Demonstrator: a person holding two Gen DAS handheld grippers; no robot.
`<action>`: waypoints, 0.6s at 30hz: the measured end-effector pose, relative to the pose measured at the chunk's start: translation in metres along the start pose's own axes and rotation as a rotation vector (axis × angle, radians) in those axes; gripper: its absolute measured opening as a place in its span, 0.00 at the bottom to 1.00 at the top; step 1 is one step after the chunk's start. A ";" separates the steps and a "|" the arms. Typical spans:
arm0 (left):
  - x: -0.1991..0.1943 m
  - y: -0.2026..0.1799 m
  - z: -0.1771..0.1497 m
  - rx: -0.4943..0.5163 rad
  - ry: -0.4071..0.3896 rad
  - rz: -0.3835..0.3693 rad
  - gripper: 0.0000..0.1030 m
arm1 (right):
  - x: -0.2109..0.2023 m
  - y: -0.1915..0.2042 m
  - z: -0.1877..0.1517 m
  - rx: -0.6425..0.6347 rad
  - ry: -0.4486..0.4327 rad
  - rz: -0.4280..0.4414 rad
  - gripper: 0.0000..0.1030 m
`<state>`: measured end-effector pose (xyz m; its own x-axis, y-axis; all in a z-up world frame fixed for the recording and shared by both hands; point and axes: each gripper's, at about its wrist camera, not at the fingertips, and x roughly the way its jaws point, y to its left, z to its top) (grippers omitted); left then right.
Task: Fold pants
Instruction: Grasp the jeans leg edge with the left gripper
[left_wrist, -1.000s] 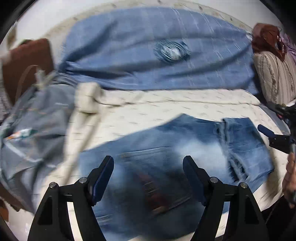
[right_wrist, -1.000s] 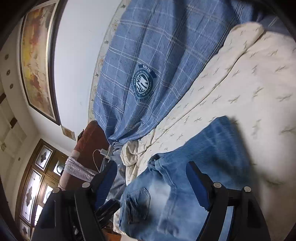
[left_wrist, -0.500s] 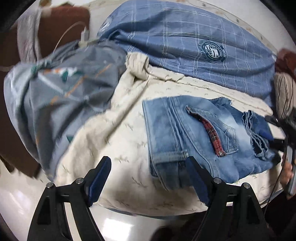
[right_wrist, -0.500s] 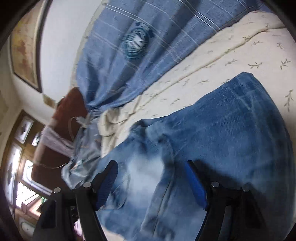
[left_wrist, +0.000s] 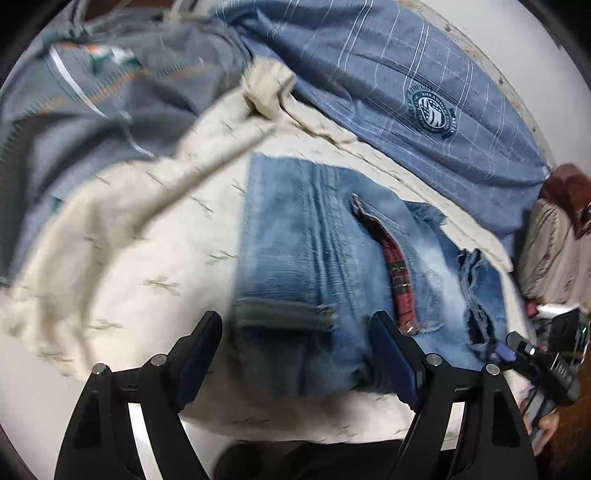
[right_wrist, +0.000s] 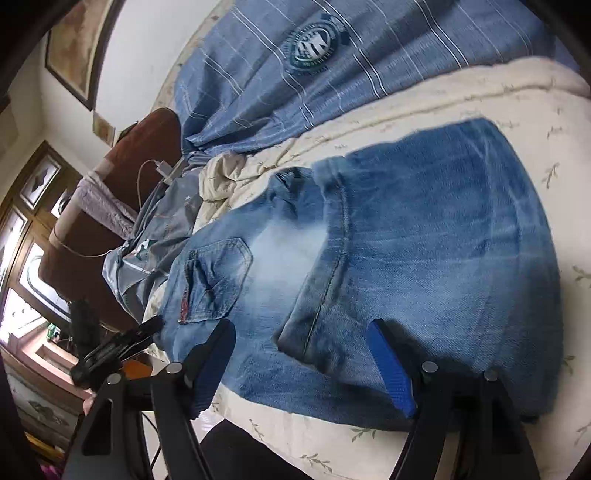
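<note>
Faded blue denim pants (left_wrist: 325, 273), folded into a compact bundle, are lying in the centre of both frames on a cream bedsheet with a small leaf print (left_wrist: 147, 258). A blue checked cloth with a round badge (left_wrist: 406, 81) is spreading across the upper part behind them. The left gripper (left_wrist: 295, 354) and the right gripper (right_wrist: 303, 358) are both hanging with jaws wide apart at the lower edge, gripping nothing.

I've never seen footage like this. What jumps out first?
A pair of faded blue jeans, folded into a bundle, lies mid-frame on a cream bedspread. Behind it slumps a blue checked pillow with a round crest. Two open black grippers, left and right, frame the denim.
</note>
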<state>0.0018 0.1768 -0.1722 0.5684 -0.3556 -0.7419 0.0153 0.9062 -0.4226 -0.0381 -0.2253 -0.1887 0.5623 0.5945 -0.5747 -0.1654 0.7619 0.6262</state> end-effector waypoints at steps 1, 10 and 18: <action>0.006 0.002 0.002 -0.008 0.016 0.008 0.80 | -0.004 -0.002 0.001 0.009 -0.012 0.012 0.75; 0.026 -0.005 0.022 -0.046 0.068 -0.062 0.47 | -0.032 -0.014 0.012 0.077 -0.107 0.018 0.75; 0.012 -0.015 0.027 0.020 0.007 -0.059 0.21 | -0.043 -0.018 0.014 0.105 -0.145 0.016 0.75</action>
<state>0.0305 0.1647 -0.1610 0.5603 -0.4097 -0.7199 0.0647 0.8881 -0.4551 -0.0479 -0.2681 -0.1682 0.6722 0.5574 -0.4873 -0.0940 0.7171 0.6906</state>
